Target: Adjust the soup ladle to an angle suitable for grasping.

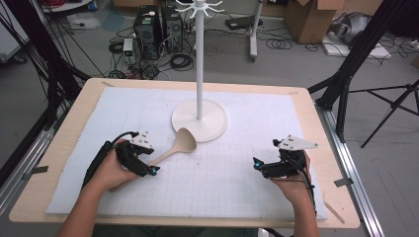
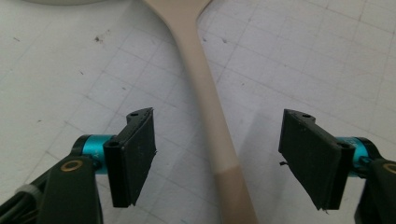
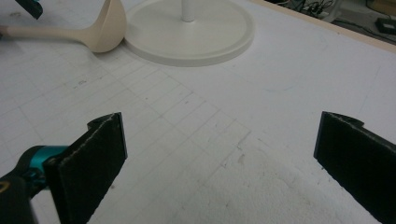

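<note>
Slip risk: I judge the ladle point(image 2: 211, 116) could roll or skid out when I pinch, since its handle is smooth, rounded and lies flat on the surface point(image 1: 237, 182).
Bump risk: its bowl sits just beside the stand base point(image 1: 199, 120), so a sideways drag may knock the stand.
Left gripper point(image 2: 217, 156): jaws spread on either side of the handle, pads clear of it, nothing pinched.
Right gripper point(image 1: 262, 167): spread wide, holding nothing, near the surface's right edge.
Ladle position: left of centre on the surface, handle running toward the near-left corner, bowl toward the middle; handle lies between my left gripper's jaws.
</note>
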Motion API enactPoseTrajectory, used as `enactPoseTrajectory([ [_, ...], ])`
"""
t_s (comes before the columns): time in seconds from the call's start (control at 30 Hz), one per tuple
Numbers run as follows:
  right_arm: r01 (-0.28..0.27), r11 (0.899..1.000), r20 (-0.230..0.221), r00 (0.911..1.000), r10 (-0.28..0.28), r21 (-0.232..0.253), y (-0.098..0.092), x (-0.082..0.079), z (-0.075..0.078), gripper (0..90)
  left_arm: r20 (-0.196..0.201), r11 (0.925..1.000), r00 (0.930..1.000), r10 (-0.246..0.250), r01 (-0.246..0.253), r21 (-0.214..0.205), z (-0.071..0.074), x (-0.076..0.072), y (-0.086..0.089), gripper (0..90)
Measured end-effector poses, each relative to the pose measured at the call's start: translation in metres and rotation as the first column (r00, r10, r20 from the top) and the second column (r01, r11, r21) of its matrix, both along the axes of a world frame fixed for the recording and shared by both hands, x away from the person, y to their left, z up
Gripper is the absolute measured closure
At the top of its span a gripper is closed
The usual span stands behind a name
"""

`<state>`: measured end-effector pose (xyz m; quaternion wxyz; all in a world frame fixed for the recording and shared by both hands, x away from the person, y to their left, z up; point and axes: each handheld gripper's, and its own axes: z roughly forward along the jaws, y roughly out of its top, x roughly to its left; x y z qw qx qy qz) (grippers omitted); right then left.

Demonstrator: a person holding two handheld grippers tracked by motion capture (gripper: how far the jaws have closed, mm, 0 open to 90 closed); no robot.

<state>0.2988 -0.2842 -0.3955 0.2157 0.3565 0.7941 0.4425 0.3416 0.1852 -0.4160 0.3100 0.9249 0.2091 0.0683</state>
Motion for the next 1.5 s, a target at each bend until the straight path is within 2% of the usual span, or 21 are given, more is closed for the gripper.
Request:
enactPoseTrajectory([
  [0.07, -0.002, 1.0, -0.003, 1.0, 0.002, -0.003, 0.0, 0.0, -0.001, 1.1, -0.008, 0.9999, 1.0, 0.002, -0.002, 0.013, -0.001, 0.0, 0.0, 35.1],
  [0.1, -0.002, 1.0, -0.003, 1.0, 0.002, -0.003, 0.0, 0.0, -0.001, 1.1, -0.009, 0.9998, 0.9999, 0.005, -0.005, 0.018, -0.001, 0.001, 0.0, 35.1],
  [0.13, -0.003, 1.0, -0.005, 1.0, 0.003, -0.003, 0.0, 0.0, -0.001, 1.1, -0.016, 0.9998, 0.9998, 0.006, -0.005, 0.021, -0.001, 0.001, 0.001, 40.5],
  [0.17, -0.003, 1.0, -0.006, 1.0, 0.003, -0.004, 0.0, 0.001, -0.001, 1.1, -0.019, 0.9998, 0.9998, 0.0, 0.001, 0.021, -0.002, 0.001, 0.001, 42.0],
  [0.5, -0.003, 1.0, -0.008, 1.0, 0.003, -0.006, 0.001, 0.001, -0.001, 1.1, -0.038, 0.9983, 0.9991, 0.018, -0.015, 0.056, -0.005, 0.002, -0.003, 49.9],
  [0.53, -0.004, 1.0, -0.009, 1.0, 0.004, -0.007, 0.001, 0.001, -0.002, 1.1, -0.042, 0.9982, 0.9989, 0.019, -0.016, 0.058, -0.004, 0.002, -0.003, 53.6],
  [0.57, -0.004, 1.0, -0.009, 1.0, 0.004, -0.007, 0.001, 0.001, -0.002, 1.1, -0.045, 0.9978, 0.9988, 0.019, -0.016, 0.065, -0.004, 0.001, -0.004, 53.6],
  [0.6, -0.006, 1.0, -0.009, 0.9999, 0.006, -0.011, 0.001, 0.001, -0.002, 1.1, -0.042, 0.9954, 0.9991, 0.004, 0.0, 0.096, -0.002, 0.002, -0.004, 55.8],
  [0.73, -0.004, 1.0, -0.017, 0.9999, 0.003, -0.01, 0.001, 0.001, -0.002, 1.1, -0.05, 0.9918, 0.9987, -0.009, 0.015, 0.127, 0.001, -0.001, -0.013, 61.5],
  [0.83, -0.002, 1.0, -0.015, 0.9999, 0.002, -0.009, 0.0, 0.001, -0.002, 1.1, -0.045, 0.9897, 0.999, -0.006, 0.012, 0.143, 0.001, -0.001, -0.015, 62.0],
  [0.93, 0.001, 1.0, -0.015, 0.9999, -0.001, -0.008, -0.001, 0.001, -0.002, 1.1, -0.046, 0.9889, 0.9989, -0.004, 0.011, 0.148, 0.002, -0.001, -0.015, 64.3],
  [1.0, 0.0, 1.0, -0.014, 0.9999, -0.001, -0.01, 0.0, 0.001, -0.002, 1.1, -0.05, 0.9894, 0.9987, 0.006, 0.001, 0.145, 0.002, -0.001, -0.015, 70.9],
  [1.17, -0.002, 1.0, -0.016, 0.9999, 0.002, -0.009, 0.0, 0.001, -0.003, 1.1, -0.055, 0.986, 0.9983, 0.02, -0.011, 0.166, 0.003, -0.001, -0.017, 71.7],
  [1.3, -0.004, 1.0, -0.014, 0.9999, 0.004, -0.015, 0.0, 0.002, -0.003, 1.1, -0.074, 0.9865, 0.9954, 0.061, -0.049, 0.156, 0.003, 0.001, -0.017, 74.3],
  [1.37, -0.003, 1.0, -0.016, 0.9999, 0.003, -0.016, 0.001, 0.002, -0.004, 1.1, -0.055, 0.9876, 0.9976, 0.042, -0.034, 0.153, 0.003, 0.0, -0.016, 77.3],
  [1.5, -0.003, 1.0, -0.019, 0.9998, 0.002, -0.016, 0.0, 0.002, -0.004, 1.1, -0.074, 0.9894, 0.9965, 0.04, -0.029, 0.142, 0.003, 0.001, -0.015, 77.4],
])
